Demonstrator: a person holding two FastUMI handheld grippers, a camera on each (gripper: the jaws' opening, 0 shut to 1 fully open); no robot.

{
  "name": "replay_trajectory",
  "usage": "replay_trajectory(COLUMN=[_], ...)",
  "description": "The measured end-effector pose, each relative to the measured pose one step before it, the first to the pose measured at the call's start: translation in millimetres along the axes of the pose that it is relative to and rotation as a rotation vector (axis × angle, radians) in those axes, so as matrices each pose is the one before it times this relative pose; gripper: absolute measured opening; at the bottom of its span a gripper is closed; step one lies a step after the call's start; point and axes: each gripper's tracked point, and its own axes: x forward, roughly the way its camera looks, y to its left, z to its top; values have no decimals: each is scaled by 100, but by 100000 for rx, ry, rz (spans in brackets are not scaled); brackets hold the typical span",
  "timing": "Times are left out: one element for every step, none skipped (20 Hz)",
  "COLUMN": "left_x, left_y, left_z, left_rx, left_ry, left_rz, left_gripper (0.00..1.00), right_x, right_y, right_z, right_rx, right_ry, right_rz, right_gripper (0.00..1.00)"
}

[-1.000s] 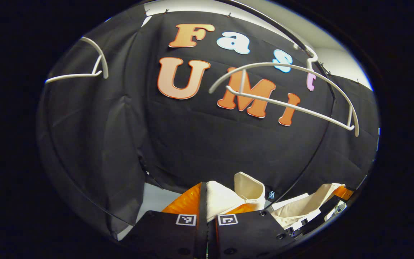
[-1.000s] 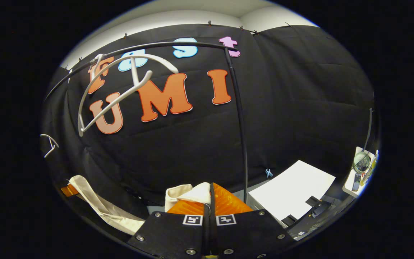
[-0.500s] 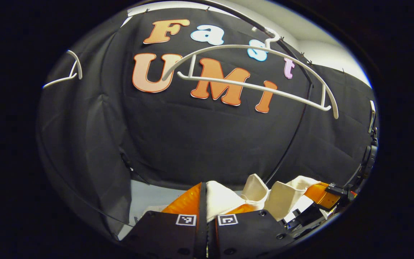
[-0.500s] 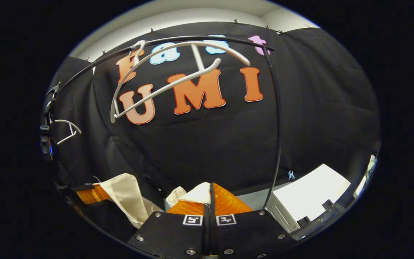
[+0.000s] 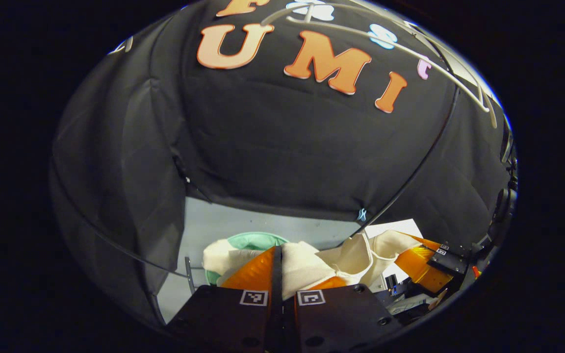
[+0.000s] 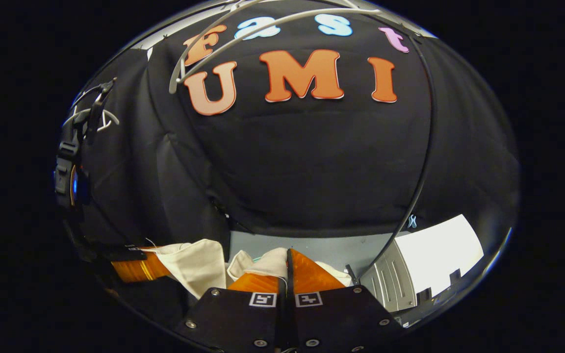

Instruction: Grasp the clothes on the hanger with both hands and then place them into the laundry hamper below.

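In the left gripper view, the left gripper (image 5: 278,267) has its two fingers drawn together on a fold of the cream garment (image 5: 307,267), which bunches just ahead of the fingertips and runs off to their right. To the left of and below those fingertips lies a pale green rim, judged to be the laundry hamper (image 5: 253,239), with more cream cloth lying at its edge; whether that cloth belongs to the same garment cannot be told. Farther right in this view, the garment spans across to the right gripper (image 5: 417,267), so the cloth hangs between the two grippers. Well above the fingers, the white hanger (image 5: 390,46) is bare on the black rail. In the right gripper view, the left gripper (image 6: 133,267) appears to the left of the fingers, with the garment (image 6: 194,264) extending from it. The right gripper (image 6: 287,269) is likewise clamped on a fold of cloth at its fingertips. The hanger (image 6: 243,32) is empty, high above. Status: removal from the hanger is complete, judged from the bare hanger. Remaining: lower the garment over the hamper and release both grips.
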Motion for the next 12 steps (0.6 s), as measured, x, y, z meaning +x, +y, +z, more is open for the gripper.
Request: replay_trajectory(left_x=[1017, 854, 842, 794, 1049, 859, 1015, 681, 664, 385, -318, -168], left_y=[461, 955, 1148, 969, 1087, 1059, 594, 568, 669, 776, 307, 203], left_z=[-689, -832, -848, -959, -1389, -1168, -1167, -1095, -1153, -657, -464, 2], left_rx=[-183, -1011, -1344, -1519, -1315, -2740, -3794, -3493, -2581, -1835, -668, 649], left_ry=[2133, 2831, 4167, 3633, 4340, 4681, 5279, 4128, 4249, 3212, 2668, 944], left_rz=[422, 1802, 2266, 1874, 1807, 1344, 417, -3, 176, 884, 2203, 639], left_gripper=[8, 8, 8, 8, 8, 8, 8, 9, 8, 8, 8, 8], right_x=[1054, 1017, 959, 1060, 1180, 976, 1040, 807, 649, 524, 594, 305], right_y=[202, -112, -272, -403, -320, -190, -316, -524, -385, -147, 13, 126], right_z=[-962, -1117, -1426, -1272, -1265, -1152, -1219, -570, -599, -465, -693, -549], right_rx=[-694, 335, 755, 1178, 1493, 2438, 2862, 2320, 1423, 622, 247, 197], right_ry=[2554, 3330, 3940, 3836, 3577, 3296, 3128, 2375, 1885, 1985, 2339, 1515], right_rz=[735, -585, -186, -348, 549, 1015, -474, -1553, -1001, -616, -528, -606], right_gripper=[0, 0, 0, 0, 0, 0, 0, 0, 0, 0, 1, 1])
